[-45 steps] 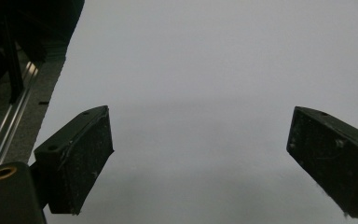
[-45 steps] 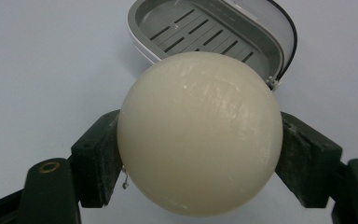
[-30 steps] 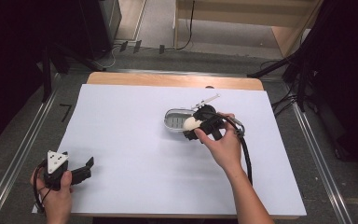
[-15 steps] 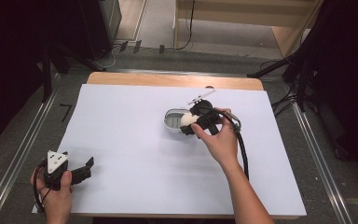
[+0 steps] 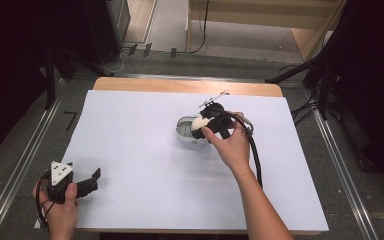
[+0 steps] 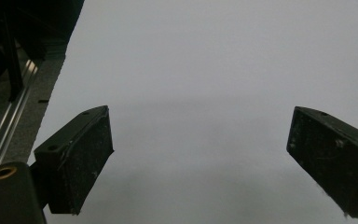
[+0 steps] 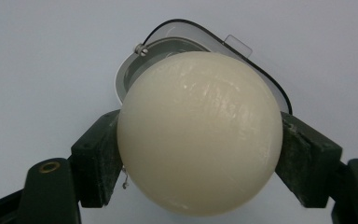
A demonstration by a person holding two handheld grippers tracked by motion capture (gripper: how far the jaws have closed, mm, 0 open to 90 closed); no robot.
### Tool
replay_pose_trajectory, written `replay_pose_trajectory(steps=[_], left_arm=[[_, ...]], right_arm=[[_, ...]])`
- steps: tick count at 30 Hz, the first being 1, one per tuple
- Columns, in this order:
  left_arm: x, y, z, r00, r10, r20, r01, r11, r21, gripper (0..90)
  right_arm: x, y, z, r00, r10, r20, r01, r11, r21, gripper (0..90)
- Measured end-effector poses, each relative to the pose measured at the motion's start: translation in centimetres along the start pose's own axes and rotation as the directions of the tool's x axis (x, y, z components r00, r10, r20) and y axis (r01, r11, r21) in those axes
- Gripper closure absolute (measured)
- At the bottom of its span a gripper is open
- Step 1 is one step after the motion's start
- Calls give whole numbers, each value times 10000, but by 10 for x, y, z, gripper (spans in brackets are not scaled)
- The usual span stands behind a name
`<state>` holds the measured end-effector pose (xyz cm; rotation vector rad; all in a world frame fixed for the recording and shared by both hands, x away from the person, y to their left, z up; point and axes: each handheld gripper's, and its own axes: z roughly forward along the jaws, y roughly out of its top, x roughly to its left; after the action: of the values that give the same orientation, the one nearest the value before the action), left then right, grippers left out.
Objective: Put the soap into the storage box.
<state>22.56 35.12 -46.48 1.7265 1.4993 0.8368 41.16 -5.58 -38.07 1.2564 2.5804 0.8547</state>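
Seen from above, the right gripper (image 5: 203,126) sits past the middle of the white table (image 5: 145,165), held by the person's right hand (image 5: 232,145), whose forearm comes up from the near edge. Between its jaws is a cream ball (image 5: 198,123), and directly under the jaws lies a small grey oval container (image 5: 185,129), so the ball hangs just over the container's end nearest the gripper. A black cable runs back from the gripper along the forearm. Well apart from it, at the near left corner, the left hand (image 5: 60,205) holds the left gripper (image 5: 91,181), its jaws spread and pointing across the bare tabletop, with its grey three-cornered plate on top.

Along the left gripper's own view, its two black jaws stand wide apart with nothing between them, and ahead of them lies plain white table (image 6: 205,70).

Along the right gripper's own view, the jaws are clamped on the cream ball (image 7: 199,133), one pad pressing each side of it. Just beyond the ball, partly hidden behind it, is the grey oval container (image 7: 142,63), its rim and a clear tab showing past the ball's top.
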Motion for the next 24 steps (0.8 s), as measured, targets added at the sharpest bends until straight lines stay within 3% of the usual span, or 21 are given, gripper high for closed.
replay_pose_trajectory(steps=[24], left_arm=[[0, 0, 0, 10000, -5, -8, 5, 10000, 27, 74]], right_arm=[[-3, 12, 25, 9993, 357, 99, -360, 9987, 358, 246]])
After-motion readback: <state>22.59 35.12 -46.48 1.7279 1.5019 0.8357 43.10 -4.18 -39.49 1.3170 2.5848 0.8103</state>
